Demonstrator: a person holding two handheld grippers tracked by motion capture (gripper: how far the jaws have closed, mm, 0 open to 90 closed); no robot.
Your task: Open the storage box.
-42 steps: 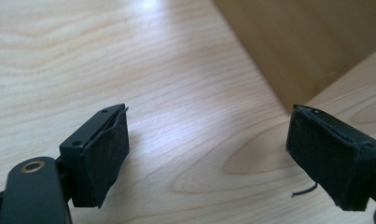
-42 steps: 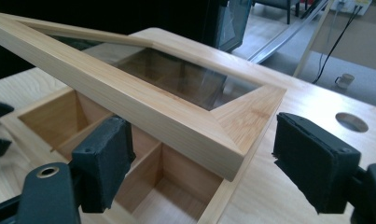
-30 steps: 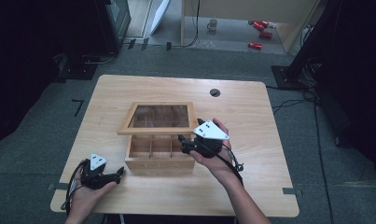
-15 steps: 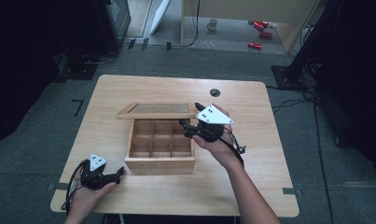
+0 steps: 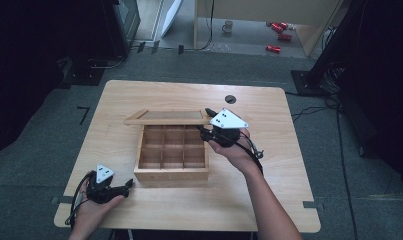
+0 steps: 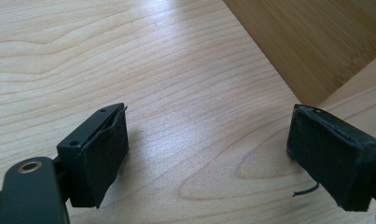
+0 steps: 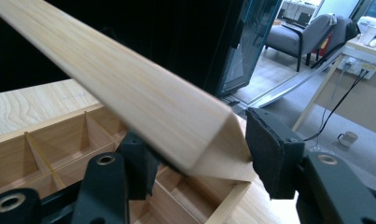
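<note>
Wooden box (image 5: 171,157) sits mid-bench, divided into a grid of small compartments, all looking bare. Its lid (image 5: 167,117) is raised, standing up off the far edge of the box, near corner lifted by the right gripper (image 5: 209,131).

Right gripper: fingers (image 7: 269,154) pinch the lid's corner, one finger on each side of the frame edge. In the right gripper view the lid's edge runs away up-left from the fingers, with the open compartments below it. Hand and forearm reach in from the bottom of the high view, right of the box.

Left gripper (image 5: 120,189): rests on the bench (image 5: 269,165) near the front left corner, just beside the box's front left corner, held in the left hand (image 5: 91,210). Fingers (image 6: 99,154) spread wide, nothing between them but bare bench wood; the box wall shows at upper right in that view.
</note>
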